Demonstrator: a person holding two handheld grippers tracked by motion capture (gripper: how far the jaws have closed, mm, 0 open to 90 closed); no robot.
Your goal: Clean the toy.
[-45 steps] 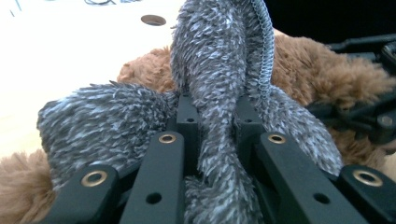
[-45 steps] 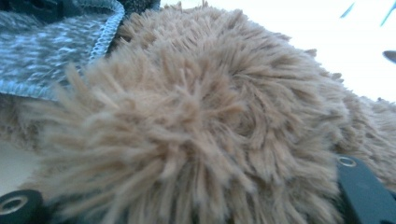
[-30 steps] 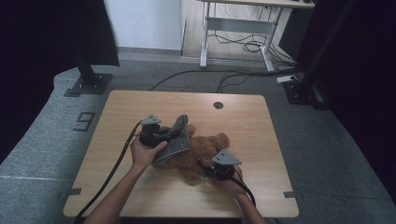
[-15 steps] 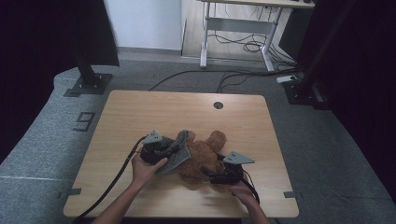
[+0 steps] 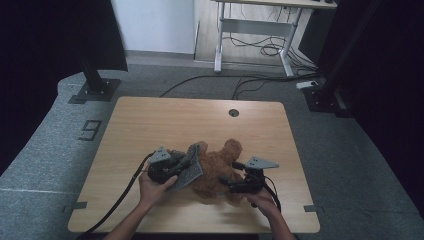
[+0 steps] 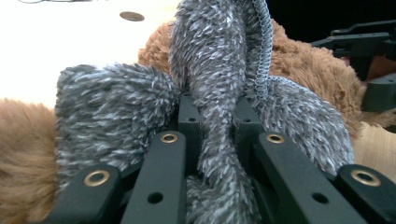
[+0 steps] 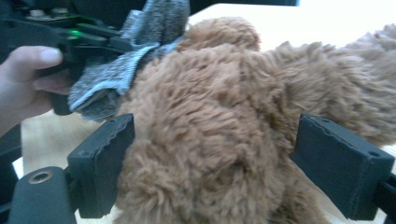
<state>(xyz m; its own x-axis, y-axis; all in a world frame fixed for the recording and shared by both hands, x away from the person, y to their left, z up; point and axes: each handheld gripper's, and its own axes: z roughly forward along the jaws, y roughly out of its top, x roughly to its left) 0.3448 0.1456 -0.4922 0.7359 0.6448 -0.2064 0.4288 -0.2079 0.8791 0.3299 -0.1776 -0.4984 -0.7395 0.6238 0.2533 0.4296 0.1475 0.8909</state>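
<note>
A brown plush bear [image 5: 220, 162] lies on the wooden table [image 5: 150, 120] near its front edge. My left gripper [image 5: 181, 165] is at the bear's left side, shut on a fuzzy grey knitted cloth [image 5: 191, 167]. The cloth [image 6: 215, 60] runs up between the closed jaws of my left gripper [image 6: 217, 112] and drapes over the bear [image 6: 303, 65]. My right gripper [image 5: 226, 183] is at the bear's right side. Its jaws have just been opening. They now stand wide on either side of the bear [image 7: 219, 107], and the right gripper [image 7: 219, 163] is not pinching it.
A round cable hole [image 5: 233, 112] sits near the table's far edge. Black stand bases [image 5: 95, 90] are on the grey floor to the left and right. A metal desk frame [image 5: 250, 35] with loose cables is behind. The table's far half is bare wood.
My left gripper has come toward the front edge and lower, carrying the grey cloth against the bear. My right gripper's jaws have spread apart around the bear.
</note>
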